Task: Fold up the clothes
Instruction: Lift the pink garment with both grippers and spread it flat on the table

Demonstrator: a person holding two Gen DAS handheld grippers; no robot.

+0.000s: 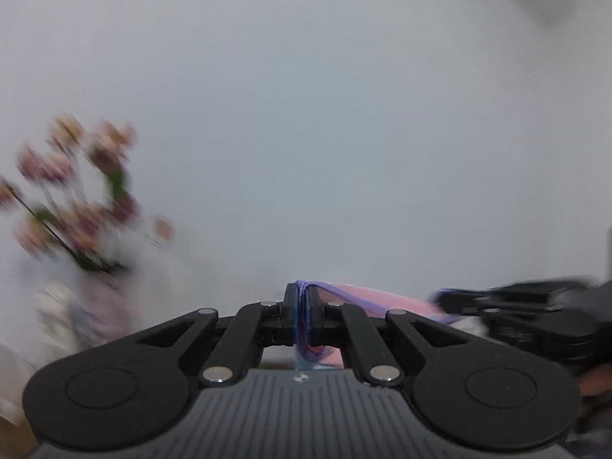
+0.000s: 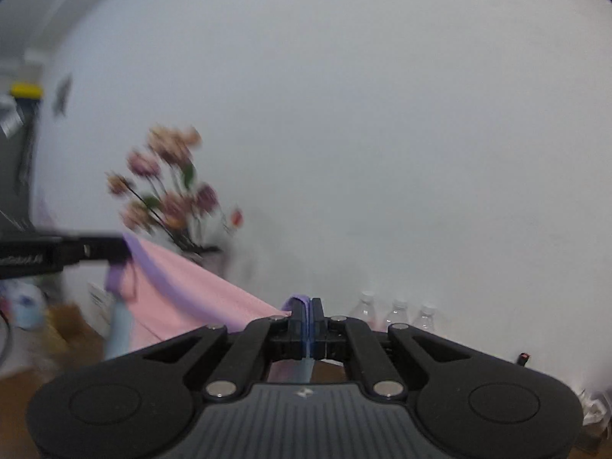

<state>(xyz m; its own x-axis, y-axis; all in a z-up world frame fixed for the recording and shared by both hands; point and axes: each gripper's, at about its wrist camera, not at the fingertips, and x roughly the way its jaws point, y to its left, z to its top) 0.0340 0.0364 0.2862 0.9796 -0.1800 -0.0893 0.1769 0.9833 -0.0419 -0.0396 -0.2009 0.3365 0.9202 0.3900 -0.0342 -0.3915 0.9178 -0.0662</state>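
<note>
A pink garment [image 2: 183, 290] with a purple hem and a pale blue part hangs stretched in the air between my two grippers. My left gripper [image 1: 303, 298] is shut on its purple edge, and pink cloth [image 1: 382, 300] runs off to the right toward my right gripper [image 1: 443, 300]. In the right wrist view my right gripper [image 2: 308, 311] is shut on the purple hem, while my left gripper [image 2: 124, 254] pinches the other corner at the far left. Both views are tilted up at a white wall, so the lower part of the garment is hidden.
Blurred pink flowers in a vase [image 1: 76, 191] stand at the left by the wall, the same flowers [image 2: 172, 191] showing in the right wrist view. Three clear bottles [image 2: 397, 313] line the wall. A brown table surface [image 2: 57, 344] lies below, with a dark stand [image 2: 23, 153] at far left.
</note>
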